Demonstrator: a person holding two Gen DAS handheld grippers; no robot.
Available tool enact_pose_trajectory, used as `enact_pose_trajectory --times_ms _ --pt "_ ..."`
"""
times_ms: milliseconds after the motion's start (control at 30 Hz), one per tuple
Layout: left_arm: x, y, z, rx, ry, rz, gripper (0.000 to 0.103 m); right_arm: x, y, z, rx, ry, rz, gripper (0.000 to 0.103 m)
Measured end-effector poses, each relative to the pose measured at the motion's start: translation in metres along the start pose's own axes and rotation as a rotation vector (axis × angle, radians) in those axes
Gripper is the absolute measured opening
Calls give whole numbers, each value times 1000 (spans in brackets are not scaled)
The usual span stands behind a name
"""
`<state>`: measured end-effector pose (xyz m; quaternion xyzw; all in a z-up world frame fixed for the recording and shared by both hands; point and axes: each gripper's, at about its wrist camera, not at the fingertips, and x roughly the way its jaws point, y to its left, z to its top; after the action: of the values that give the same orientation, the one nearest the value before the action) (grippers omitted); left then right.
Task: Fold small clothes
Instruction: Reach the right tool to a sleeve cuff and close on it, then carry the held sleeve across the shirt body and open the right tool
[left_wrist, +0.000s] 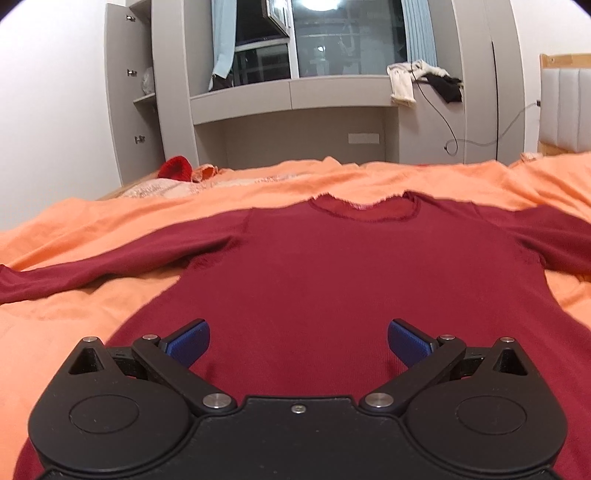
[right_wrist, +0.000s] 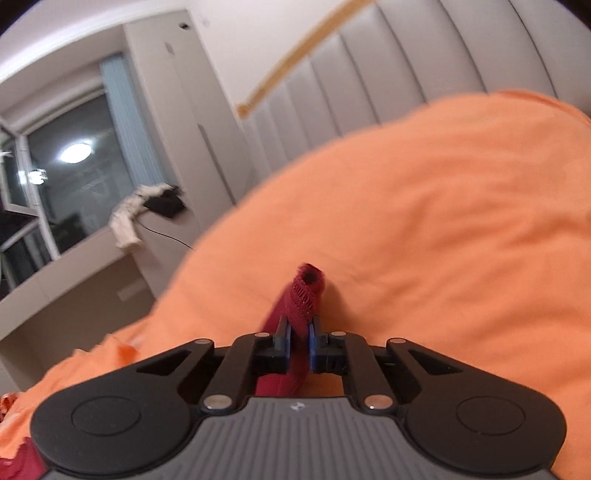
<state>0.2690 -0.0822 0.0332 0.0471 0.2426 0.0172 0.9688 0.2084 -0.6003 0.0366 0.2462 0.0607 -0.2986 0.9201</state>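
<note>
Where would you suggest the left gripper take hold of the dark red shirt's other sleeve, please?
At the cuff end of the left sleeve, coming from the outer side, low along the orange bedspread. The sleeve lies flat and stretched outward, so its end is a free edge. The right gripper already pinches its cuff that way; the left gripper is open.

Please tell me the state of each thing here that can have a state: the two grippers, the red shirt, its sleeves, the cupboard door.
left gripper: open, over the shirt's lower part, holding nothing.
right gripper: shut on the sleeve cuff.
dark red shirt: spread flat on the orange bedcover, not yet folded.
sleeve cuff: pinched, sticking up between the pads.
other sleeve: stretched out flat.
cupboard door: open.
</note>
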Motion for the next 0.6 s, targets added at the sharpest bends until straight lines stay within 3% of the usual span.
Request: enact_pose_trajectory --times_ms 267,467,600 --pt "-11 24 16 -63 -61 34 103 -43 95 8 -236 -105 230 10" --pt "-20 58 27 -185 -93 57 102 -70 179 11 -312 -100 447 10" --pt "-25 84 35 -271 -133 118 102 -82 225 0 -357 -46 582 10"
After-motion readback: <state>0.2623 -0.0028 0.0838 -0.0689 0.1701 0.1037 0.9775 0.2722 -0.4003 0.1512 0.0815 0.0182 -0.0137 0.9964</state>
